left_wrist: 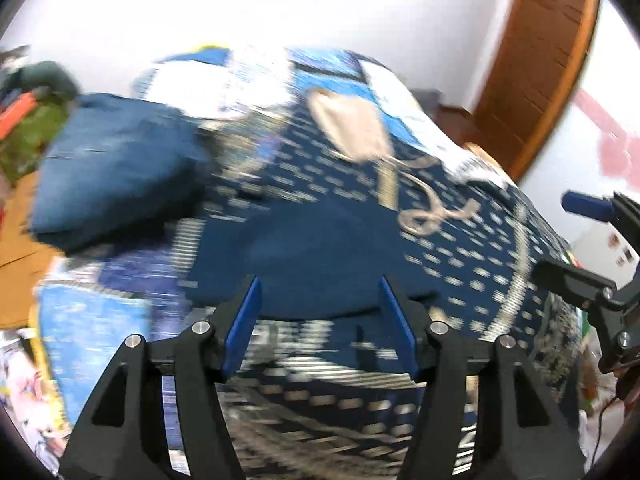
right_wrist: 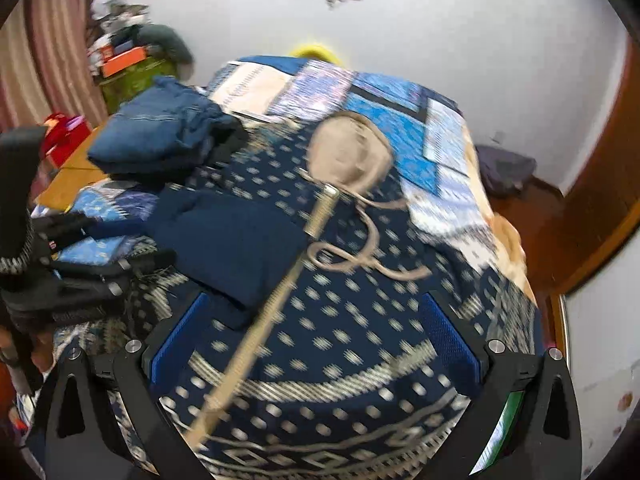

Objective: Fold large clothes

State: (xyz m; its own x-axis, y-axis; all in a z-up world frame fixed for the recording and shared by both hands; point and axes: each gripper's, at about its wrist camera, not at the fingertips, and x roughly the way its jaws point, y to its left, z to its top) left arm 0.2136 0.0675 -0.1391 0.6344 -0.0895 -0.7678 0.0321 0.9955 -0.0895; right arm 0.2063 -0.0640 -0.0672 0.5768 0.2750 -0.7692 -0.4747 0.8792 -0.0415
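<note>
A: Currently the left gripper [left_wrist: 320, 320] is standing half open with nothing between its pads, just over the patterned navy garment [left_wrist: 440, 248] spread unfolded on the bed.
B: The right gripper [right_wrist: 316, 344] is gaping wide, empty too. Farther back, a folded blue pile [right_wrist: 160, 136] is sitting finished; folding seems barely begun.

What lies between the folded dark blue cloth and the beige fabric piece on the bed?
Only the dotted navy spread, with a beige cord crossing it, separates the folded dark blue cloth from the beige fabric piece; right wrist view.
</note>
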